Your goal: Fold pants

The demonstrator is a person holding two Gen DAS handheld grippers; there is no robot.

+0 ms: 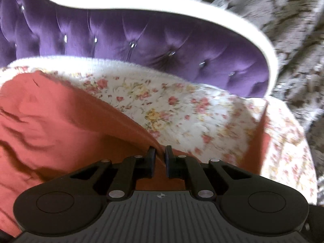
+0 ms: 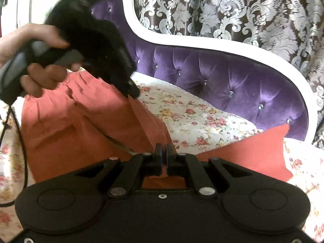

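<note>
The coral-red pants (image 1: 50, 121) lie on a floral cover (image 1: 182, 109), with one edge raised into a ridge. My left gripper (image 1: 160, 158) is shut on that raised edge, the cloth pinched between its black fingers (image 1: 150, 158). In the right wrist view the pants (image 2: 70, 125) spread from the left to a flat part at the right. My right gripper (image 2: 163, 154) is shut on a fold of them. The left gripper (image 2: 131, 90), blurred and held by a hand (image 2: 40, 77), lifts the pants' far edge there.
A purple tufted sofa back (image 2: 222, 77) with a white curved frame (image 2: 202, 42) rises behind the floral cover (image 2: 202, 117). A patterned grey curtain (image 2: 243, 10) hangs behind it. A black cable (image 2: 22, 141) trails down at the left.
</note>
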